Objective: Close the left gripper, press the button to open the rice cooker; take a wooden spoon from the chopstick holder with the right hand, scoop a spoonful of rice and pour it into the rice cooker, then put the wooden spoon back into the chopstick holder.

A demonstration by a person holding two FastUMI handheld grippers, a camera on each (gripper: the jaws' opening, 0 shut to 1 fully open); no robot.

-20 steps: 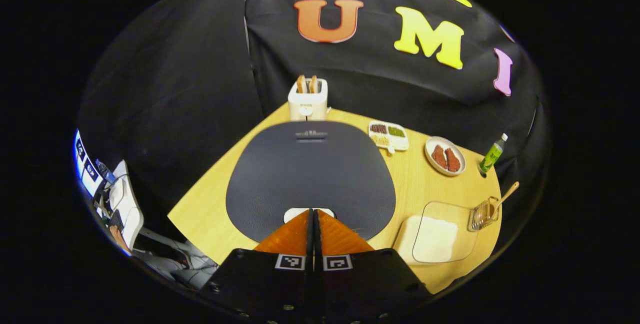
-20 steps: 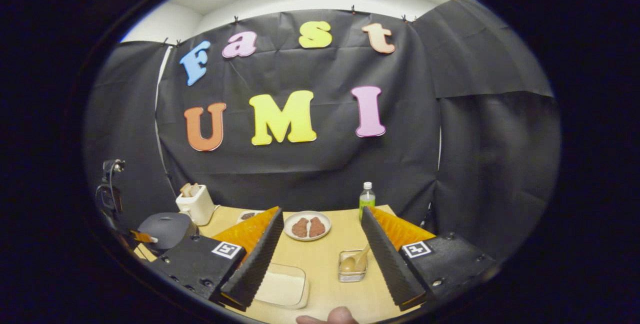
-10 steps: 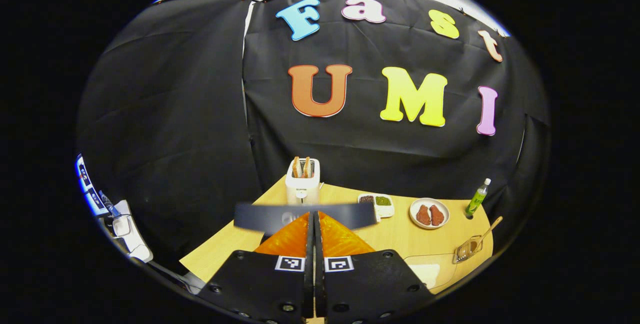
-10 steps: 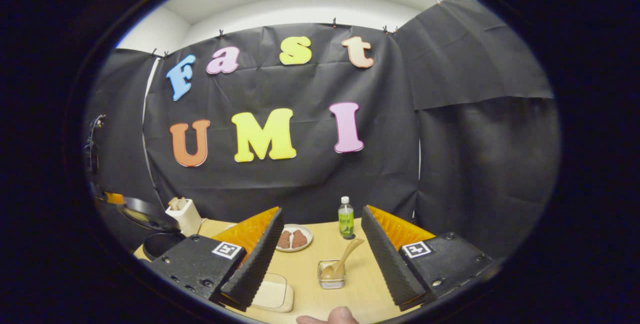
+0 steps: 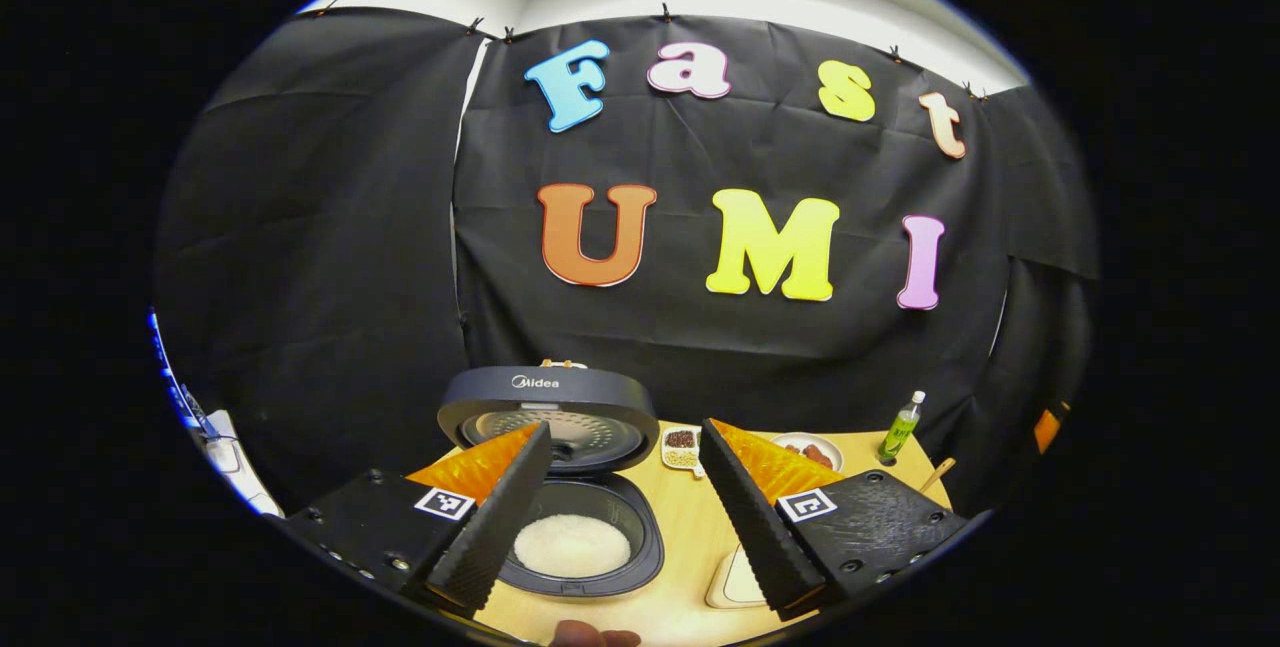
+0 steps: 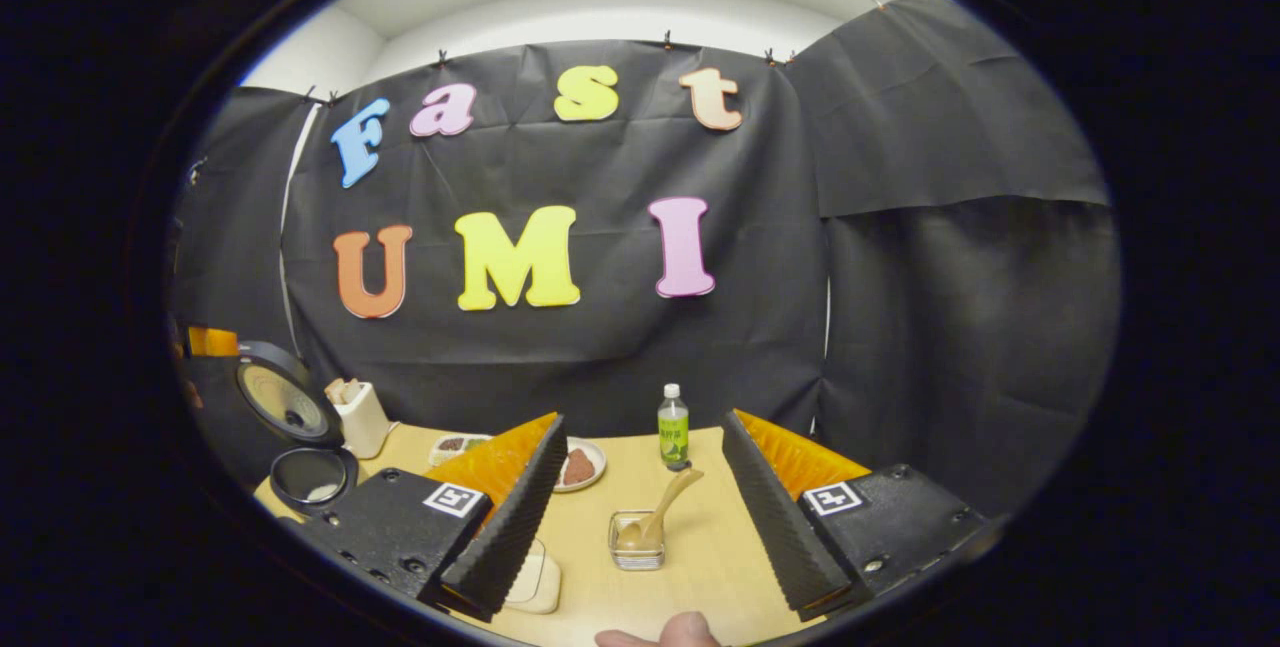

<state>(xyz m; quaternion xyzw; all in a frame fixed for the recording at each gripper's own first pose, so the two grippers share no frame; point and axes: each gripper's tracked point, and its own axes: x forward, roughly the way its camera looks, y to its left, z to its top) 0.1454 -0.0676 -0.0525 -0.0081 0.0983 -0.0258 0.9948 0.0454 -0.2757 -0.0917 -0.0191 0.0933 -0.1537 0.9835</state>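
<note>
In the left gripper view, the left gripper (image 5: 620, 502) hangs with its fingers spread wide and nothing between them. Just past the fingers sits the rice cooker (image 5: 580, 537), its lid (image 5: 548, 412) swung up and standing upright behind the pot, white rice lying in the bottom. Farther back on the wooden table (image 5: 690, 547) come a small divided dish (image 5: 681, 446) and, well to the right, a green bottle (image 5: 902, 424).

In the right gripper view, the right gripper (image 6: 640, 517) is likewise released, jaws apart and empty, with a fingertip (image 6: 680, 630) of the person at the bottom edge. Between the fingers, a little ahead, stands the chopstick holder (image 6: 637, 542) (a small clear box), and the wooden spoon (image 6: 662, 512) leans out of it to the right. Beyond are the plate (image 6: 580, 465), then the bottle.
</note>
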